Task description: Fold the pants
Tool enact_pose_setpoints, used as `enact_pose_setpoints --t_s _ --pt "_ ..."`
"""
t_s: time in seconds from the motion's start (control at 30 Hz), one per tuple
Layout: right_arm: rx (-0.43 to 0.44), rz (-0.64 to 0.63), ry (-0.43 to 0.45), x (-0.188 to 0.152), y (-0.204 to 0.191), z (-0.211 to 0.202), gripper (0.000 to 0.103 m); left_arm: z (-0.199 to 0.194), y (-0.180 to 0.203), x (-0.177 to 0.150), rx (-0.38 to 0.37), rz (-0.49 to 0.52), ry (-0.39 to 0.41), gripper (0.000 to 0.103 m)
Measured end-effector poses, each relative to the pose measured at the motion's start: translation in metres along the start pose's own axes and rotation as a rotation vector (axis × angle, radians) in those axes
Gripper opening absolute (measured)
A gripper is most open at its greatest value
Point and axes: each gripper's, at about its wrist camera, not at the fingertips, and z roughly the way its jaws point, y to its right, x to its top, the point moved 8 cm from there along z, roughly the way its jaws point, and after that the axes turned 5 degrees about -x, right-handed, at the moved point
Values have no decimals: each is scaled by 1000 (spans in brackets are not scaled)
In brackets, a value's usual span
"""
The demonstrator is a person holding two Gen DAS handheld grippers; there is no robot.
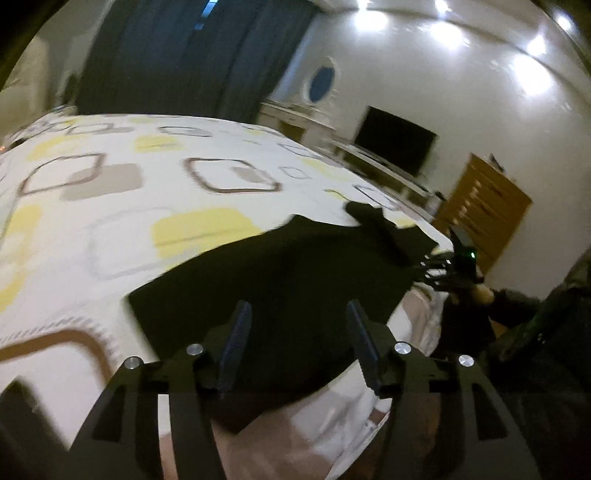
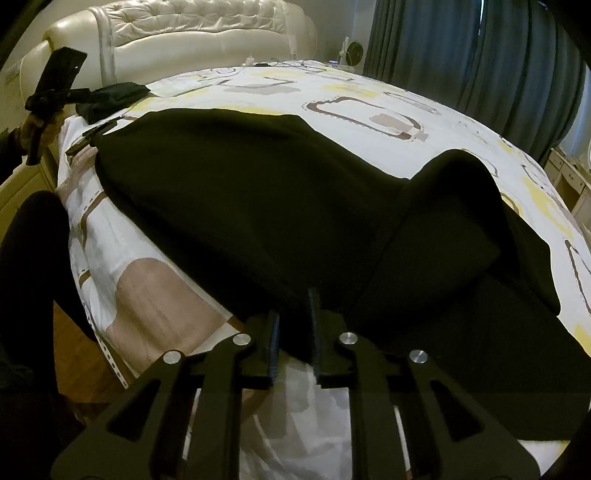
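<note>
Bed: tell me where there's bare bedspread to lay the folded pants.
Bare bedspread lies beyond the black pants, toward the curtains, and up near the headboard. The near edge is crowded: pants, both grippers, and a dark bundle at the left.

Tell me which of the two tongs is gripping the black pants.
The right tongs: closed on the near edge of the black pants. The left tongs are spread open above the cloth, holding nothing.

Black pants (image 2: 229,192) on white bedspread (image 1: 110,221) patterned with yellow and brown squares
</note>
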Motion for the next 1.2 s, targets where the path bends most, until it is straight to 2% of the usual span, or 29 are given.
enact_pose_setpoints --t_s 0.13,0.23,0.27,0.3,0.33,0.37,0.5,0.6,0.63,0.77,0.83,0.93,1.0,1.2 --pt "7 18 8 0 3 -7 22 57 3 -11 -14 12 -104 55" --pt "43 90 38 1 13 -24 45 88 -1 -31 -9 -5 -196 55" --pt "54 120 52 1 18 -29 55 94 -1 -36 5 9 -209 56" --pt "64 181 75 3 29 -38 61 94 1 -37 -3 18 -194 62" --pt "85 264 99 4 45 -48 61 93 1 -37 -21 5 -179 67" --pt "100 317 110 5 57 -52 61 92 1 -37 -29 -12 -171 68" --pt "140 735 201 4 149 -68 61 90 1 -32 4 -9 -152 68" --pt "166 1037 204 -8 215 -51 61 90 1 -20 41 -13 -117 68" --pt "145 1086 191 -12 232 -44 61 91 0 -15 51 -11 -98 68" --pt "23 1193 89 -35 305 -13 61 93 -5 3 118 3 -49 75" --pt "23 1227 9 -49 325 5 61 95 -12 2 135 -14 -61 75" --pt "42 1246 -74 -61 335 26 61 98 -23 -5 163 -39 -91 75" --pt "49 1249 -94 -61 334 34 62 100 -28 -8 177 -51 -95 75" --pt "79 1279 -95 -61 340 34 62 103 -32 -11 194 -58 -91 75"
